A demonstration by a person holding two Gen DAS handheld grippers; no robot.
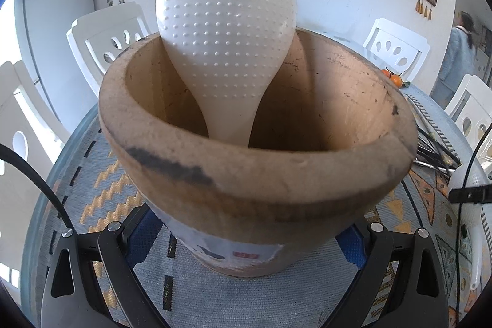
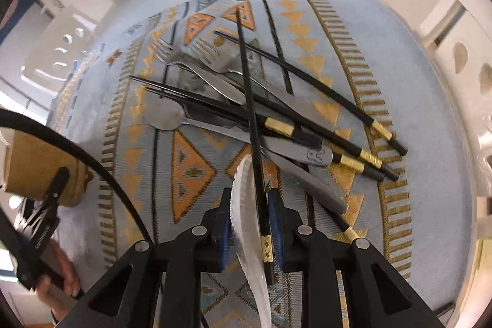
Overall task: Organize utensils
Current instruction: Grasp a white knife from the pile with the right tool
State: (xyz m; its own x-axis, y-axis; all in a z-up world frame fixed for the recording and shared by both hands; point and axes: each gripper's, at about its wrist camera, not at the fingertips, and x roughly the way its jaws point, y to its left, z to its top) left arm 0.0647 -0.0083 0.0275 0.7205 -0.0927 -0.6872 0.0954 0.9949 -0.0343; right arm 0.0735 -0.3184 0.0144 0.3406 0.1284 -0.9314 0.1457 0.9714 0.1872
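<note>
Right gripper [image 2: 249,223], jaws closed on a black chopstick [image 2: 250,125] together with a translucent white rice paddle [image 2: 246,214]. Left gripper [image 1: 246,239] clamps the wooden utensil holder [image 1: 255,174] low on its sides, standing on the bench [image 2: 436,125].

Progress, as judged: early. Holder contains one dimpled white rice paddle [image 1: 226,20]. Still loose on the woven mat [image 2: 190,174]: forks [image 2: 196,63], spoon [image 2: 164,114], remaining chopsticks [image 2: 323,100].

Writing: holder's label [image 1: 240,254] unreadable; a rabbit-like mark on one metal handle [image 2: 313,156].

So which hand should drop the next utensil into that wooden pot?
Probably the right: its tool already grips a black chopstick and a white paddle. The left tool steadies the wooden pot.
</note>
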